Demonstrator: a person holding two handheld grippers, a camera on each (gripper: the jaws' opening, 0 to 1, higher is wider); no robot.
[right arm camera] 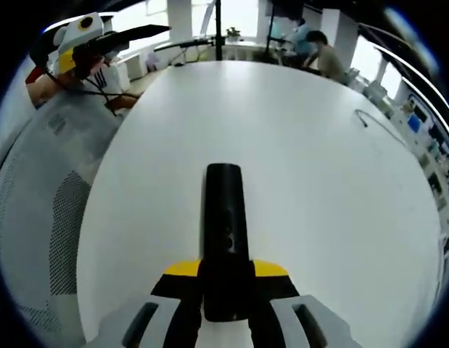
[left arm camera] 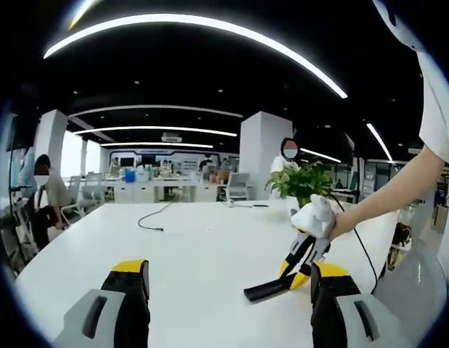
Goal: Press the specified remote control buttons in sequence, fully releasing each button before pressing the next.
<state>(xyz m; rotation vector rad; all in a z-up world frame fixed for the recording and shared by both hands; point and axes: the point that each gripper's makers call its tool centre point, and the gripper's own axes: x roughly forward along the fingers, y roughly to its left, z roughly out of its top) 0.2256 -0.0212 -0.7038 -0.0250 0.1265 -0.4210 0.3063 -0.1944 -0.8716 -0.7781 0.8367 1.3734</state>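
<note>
R hand-held gripper [right arm camera: 224, 301] clamps remote [right arm camera: 224, 225] | L hand-held gripper [left arm camera: 228, 290] apart, raised

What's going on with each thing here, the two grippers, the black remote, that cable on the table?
Right gripper: shut on the remote.
Remote: black, held at one end, other end pointing out over the white table.
Left gripper: open, holding nothing.
Cable: lying loose on the table.
</note>
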